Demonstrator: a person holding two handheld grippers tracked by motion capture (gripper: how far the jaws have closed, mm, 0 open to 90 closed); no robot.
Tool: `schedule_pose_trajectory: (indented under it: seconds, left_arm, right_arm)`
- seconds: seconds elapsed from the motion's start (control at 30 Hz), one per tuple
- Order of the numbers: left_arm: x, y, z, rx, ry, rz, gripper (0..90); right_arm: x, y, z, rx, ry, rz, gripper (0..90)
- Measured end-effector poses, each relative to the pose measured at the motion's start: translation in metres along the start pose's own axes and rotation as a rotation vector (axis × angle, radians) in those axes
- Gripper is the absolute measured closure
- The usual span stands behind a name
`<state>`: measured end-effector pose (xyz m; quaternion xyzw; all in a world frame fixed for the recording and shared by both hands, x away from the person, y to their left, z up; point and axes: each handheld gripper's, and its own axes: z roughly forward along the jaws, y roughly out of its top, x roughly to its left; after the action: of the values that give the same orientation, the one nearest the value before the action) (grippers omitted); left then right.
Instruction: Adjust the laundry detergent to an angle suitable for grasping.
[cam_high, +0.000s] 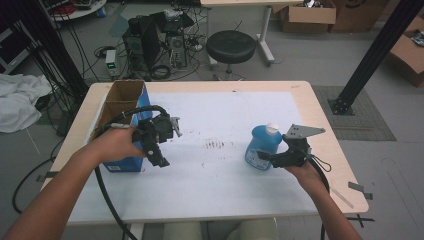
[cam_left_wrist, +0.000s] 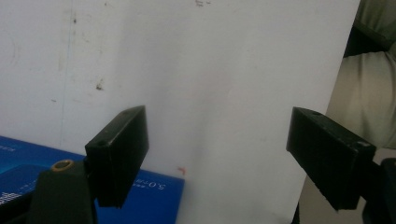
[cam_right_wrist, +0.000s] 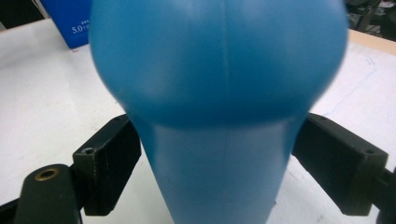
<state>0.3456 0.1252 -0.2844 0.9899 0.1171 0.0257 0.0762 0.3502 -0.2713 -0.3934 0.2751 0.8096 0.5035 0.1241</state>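
From the high view, a blue bottle (cam_high: 263, 146) with a white cap stands on the white sheet (cam_high: 225, 165) that covers the counter (cam_high: 327, 145), near the right edge. The right gripper (cam_high: 265, 159) comes at it from the right side, low on its body. The left gripper (cam_high: 161, 159) hangs above the sheet near the left edge, just beside a blue cardboard box (cam_high: 125, 117) with an open top. Nothing is in it.

In the left gripper view, the two black jaws stand wide apart, with just the white sheet (cam_left_wrist: 210, 84) between them. A corner of the blue box (cam_left_wrist: 154, 193) peeks in at the bottom.

In the right gripper view, the blue bottle (cam_right_wrist: 219, 70) is very close and sits right between the jaws. The jaws hug its narrow lower part, one on each side, and seem to press on it, so the right gripper looks like it is holding the bottle. The fat round part bulges above them.

The bottle looks like smooth plastic, so it may be slippery and may squash a little if squeezed hard. If it is full, it will feel heavy and could tip. The narrow part under the bulge looks like a good place to hold, since the bulge can help stop it sliding down.
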Motion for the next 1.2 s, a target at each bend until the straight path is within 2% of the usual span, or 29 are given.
schedule_pose_trajectory:
  seconds: [0.33,0.47,1.2]
  left_arm:
    - [-0.0004,0.0010,0.0009,-0.004,-0.001,-0.007,21.5]
    - [-0.0004,0.0011,0.0010,-0.004,-0.002,-0.006,21.5]
    - [0.0002,0.0008,0.0013,-0.008,-0.002,-0.006,21.8]
  right_arm:
    - [0.0016,-0.0006,0.0017,-0.017,-0.019,-0.006,18.7]
    - [0.0016,-0.0004,0.0018,-0.026,-0.018,-0.009,21.7]
    - [0.0017,-0.0023,0.0024,-0.035,-0.023,-0.012,26.8]
